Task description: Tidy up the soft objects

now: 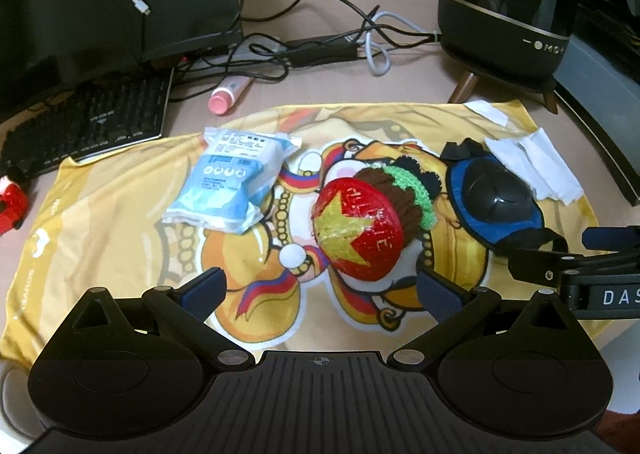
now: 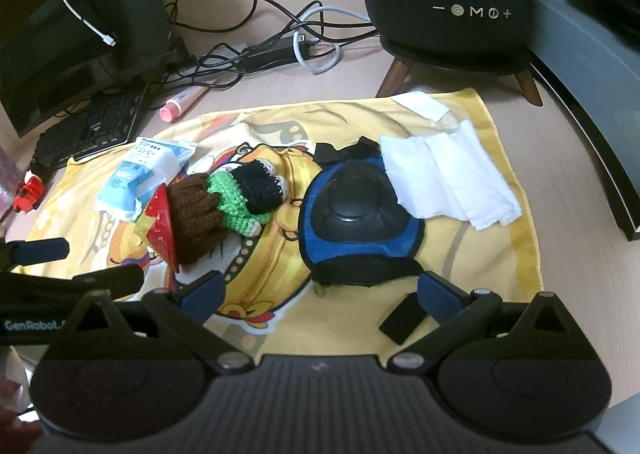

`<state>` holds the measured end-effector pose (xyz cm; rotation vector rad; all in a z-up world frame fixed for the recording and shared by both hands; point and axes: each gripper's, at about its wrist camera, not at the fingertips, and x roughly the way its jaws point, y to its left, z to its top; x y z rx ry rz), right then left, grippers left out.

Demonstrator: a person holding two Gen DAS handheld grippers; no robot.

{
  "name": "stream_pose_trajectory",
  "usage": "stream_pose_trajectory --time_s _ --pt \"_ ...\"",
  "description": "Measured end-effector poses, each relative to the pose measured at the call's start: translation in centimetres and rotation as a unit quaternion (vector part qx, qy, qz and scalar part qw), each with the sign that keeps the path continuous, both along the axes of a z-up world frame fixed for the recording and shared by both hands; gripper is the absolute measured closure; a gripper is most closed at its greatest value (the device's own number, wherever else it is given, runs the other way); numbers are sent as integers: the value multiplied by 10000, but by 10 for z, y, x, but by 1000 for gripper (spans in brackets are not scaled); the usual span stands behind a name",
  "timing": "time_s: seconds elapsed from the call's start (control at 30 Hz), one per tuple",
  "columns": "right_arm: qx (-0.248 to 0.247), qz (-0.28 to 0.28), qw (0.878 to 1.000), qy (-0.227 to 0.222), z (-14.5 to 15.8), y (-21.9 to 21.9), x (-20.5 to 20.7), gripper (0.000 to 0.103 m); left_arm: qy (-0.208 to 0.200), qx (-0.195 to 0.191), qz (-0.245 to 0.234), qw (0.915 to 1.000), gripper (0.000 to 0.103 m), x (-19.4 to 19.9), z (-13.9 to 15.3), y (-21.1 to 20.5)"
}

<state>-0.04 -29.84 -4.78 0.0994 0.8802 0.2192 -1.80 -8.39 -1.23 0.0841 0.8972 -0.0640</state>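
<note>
— Grippers, status?
— Left gripper (image 1: 320, 290) spread wide, holding nothing, low over the cloth (image 1: 100, 238) just short of the crochet doll (image 1: 360, 226). Right gripper (image 2: 320, 290) likewise agape and unloaded, just short of the knee pad (image 2: 356, 214).
— Layout on the cloth?
— Doll lies on its side at centre. Packet (image 1: 232, 182) beside it on the left; pad on the right, touching the tissues (image 2: 448, 178). Cloth is spread flat on the worktop (image 2: 580, 254).
</note>
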Motion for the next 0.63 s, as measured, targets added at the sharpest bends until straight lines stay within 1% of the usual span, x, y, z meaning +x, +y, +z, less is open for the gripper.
stream_pose_trajectory --time_s 0.33,0.37,0.4,0.43,0.47,0.63 --pt "3 -57 10000 48 0 -5 -1 0 3 -24 19 10000 0 -2 1 3" --pt "7 -129 9999 48 0 -1 -6 0 5 -26 25 10000 0 -2 1 3" --pt "29 -356 9993 48 2 10 -24 0 6 -28 30 10000 0 -2 1 2" --pt "20 -351 9994 54 2 9 -24 0 10 -33 41 10000 0 -2 1 3" --pt "13 -342 9994 59 2 9 -24 0 16 -45 -134 9999 0 -1 1 20" --pt "-4 -280 9996 80 4 9 -27 0 75 -147 -21 9999 0 -1 0 24"
